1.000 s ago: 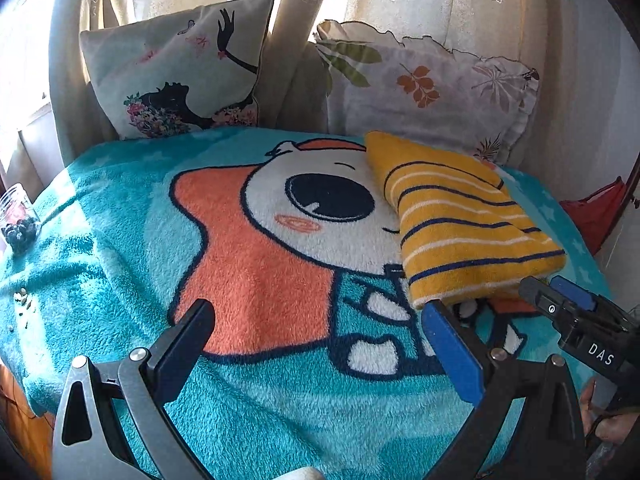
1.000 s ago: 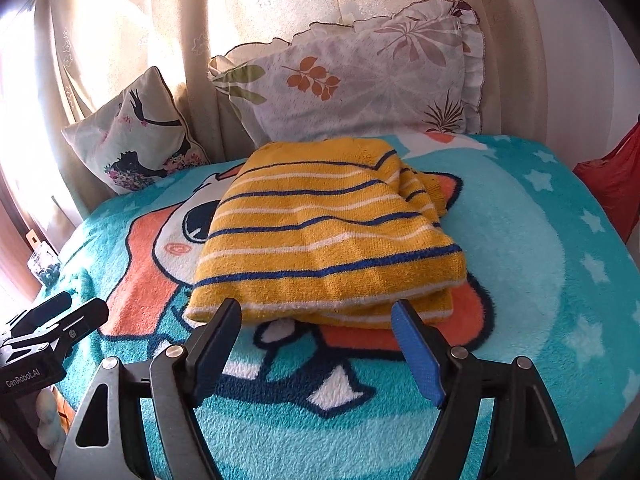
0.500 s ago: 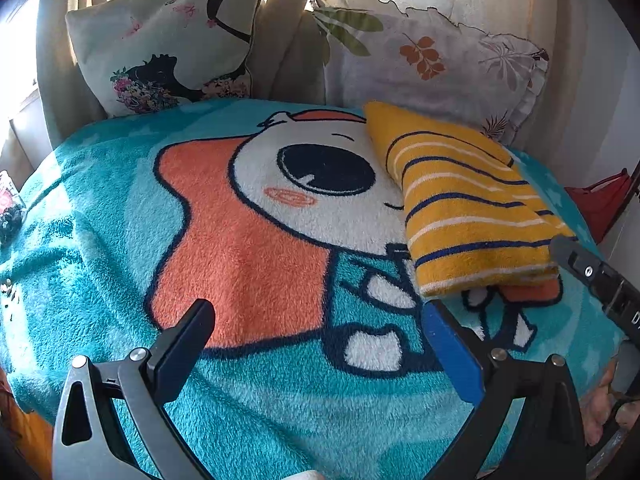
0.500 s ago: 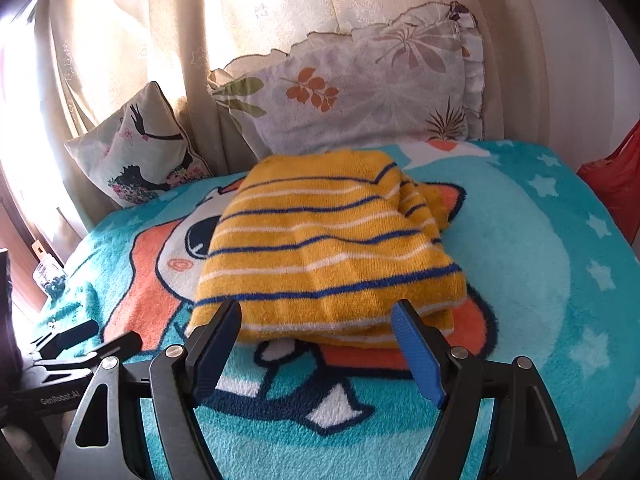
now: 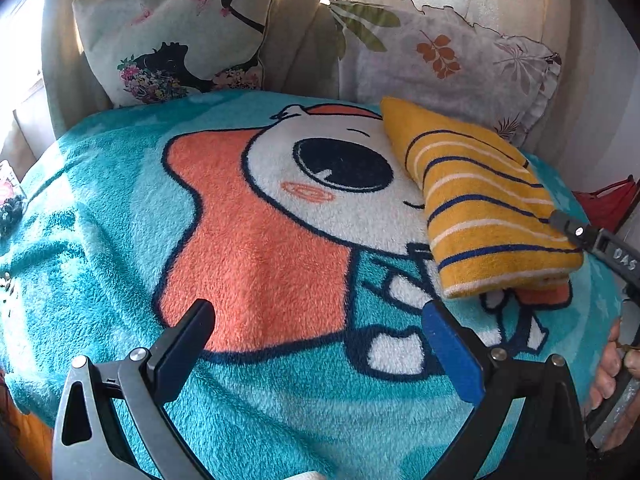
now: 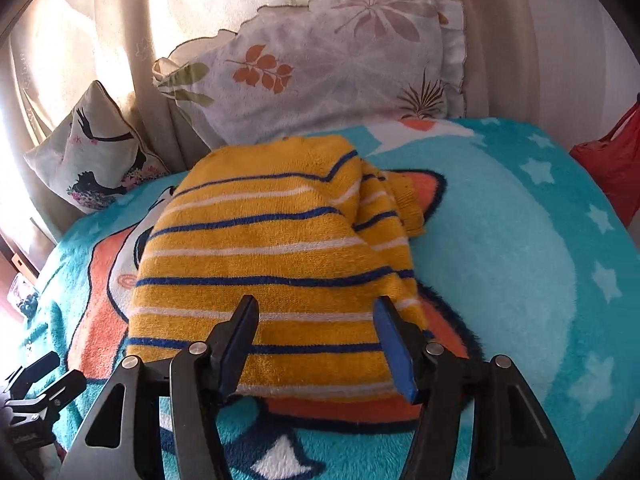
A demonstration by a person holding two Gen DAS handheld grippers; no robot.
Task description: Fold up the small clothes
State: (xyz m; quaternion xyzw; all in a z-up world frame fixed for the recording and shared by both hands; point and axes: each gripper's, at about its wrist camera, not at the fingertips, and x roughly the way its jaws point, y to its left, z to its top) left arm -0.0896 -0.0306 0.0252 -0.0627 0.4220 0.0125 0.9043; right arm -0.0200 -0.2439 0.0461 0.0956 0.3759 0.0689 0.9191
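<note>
- Folded yellow striped sweater (image 6: 272, 272) lies on a teal cartoon blanket (image 5: 248, 248), with its far edge close to the leaf-print pillow (image 6: 320, 68)
- Sweater folded into a thick rectangle with stacked layers at the near edge; a sleeve or cuff bunches out on its right side in the right wrist view
- Right gripper (image 6: 316, 340) poised over the near edge of the sweater; fingers (image 6: 394, 348) parted, nothing between them, their tips overlapping the fabric in view; contact cannot be told
- Left gripper (image 5: 316, 348) over the bare blanket, apart from the sweater, which lies ahead and to its right (image 5: 480, 200); fingers (image 5: 452, 352) spread wide and holding nothing
- In the left wrist view the right gripper's body enters at the right edge beside the sweater, with the person's hand (image 5: 612, 376) below it
- Second pillow with a dark figure print (image 5: 176, 36) stands against the curtain (image 6: 100, 32) at the back left
- Red bag (image 6: 612, 160) sits past the right edge of the blanket
</note>
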